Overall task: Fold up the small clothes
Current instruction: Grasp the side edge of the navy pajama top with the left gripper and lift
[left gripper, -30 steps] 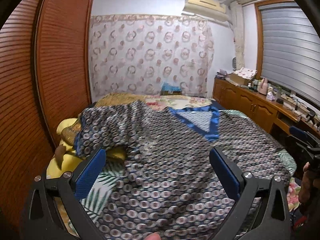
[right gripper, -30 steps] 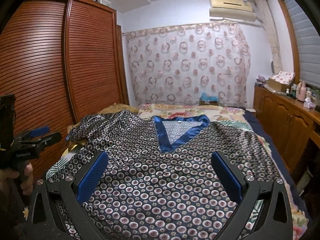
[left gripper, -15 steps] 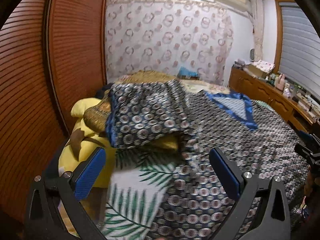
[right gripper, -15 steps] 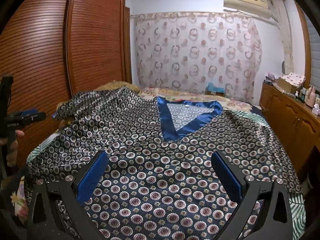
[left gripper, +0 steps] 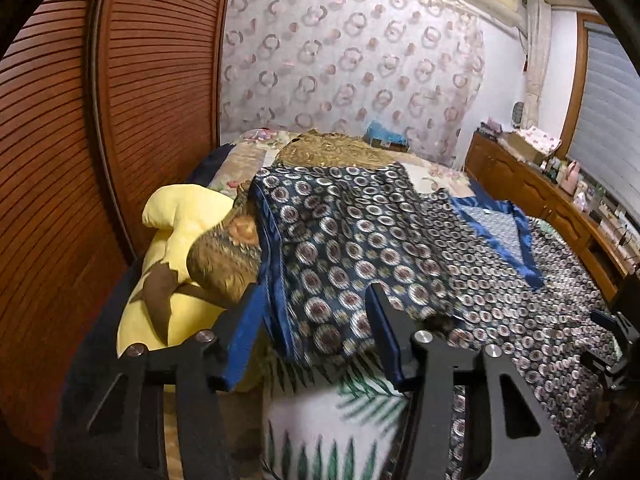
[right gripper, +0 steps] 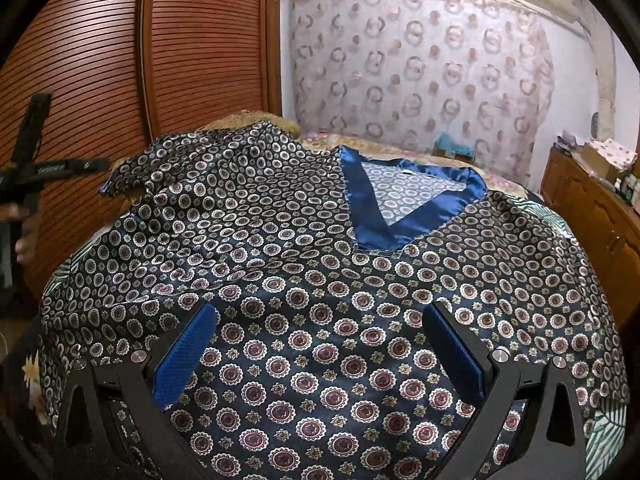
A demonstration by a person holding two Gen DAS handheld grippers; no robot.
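A dark blue satin shirt (right gripper: 320, 240) with a circle print and a plain blue V-neck (right gripper: 404, 220) lies spread face up on the bed. In the left wrist view its sleeve (left gripper: 340, 264) hangs over a pillow at the bed's left side. My left gripper (left gripper: 316, 328) is closing, with the sleeve's end between its blue pads (left gripper: 244, 332), which do not visibly press the cloth. My right gripper (right gripper: 320, 344) stands open just above the shirt's lower front, nothing between its fingers. The left gripper (right gripper: 44, 168) also shows in the right wrist view, held by a hand.
A yellow plush cushion (left gripper: 172, 236) and a brown-gold pillow (left gripper: 224, 264) lie at the bed's left edge beside the louvred wardrobe doors (left gripper: 140, 80). A leaf-print sheet (left gripper: 320, 428) covers the bed. A wooden dresser (left gripper: 544, 204) with several small items runs along the right.
The left gripper swung left from the shirt's body to the sleeve end and its jaws narrowed around it. The right gripper moved closer over the shirt's front, still wide open.
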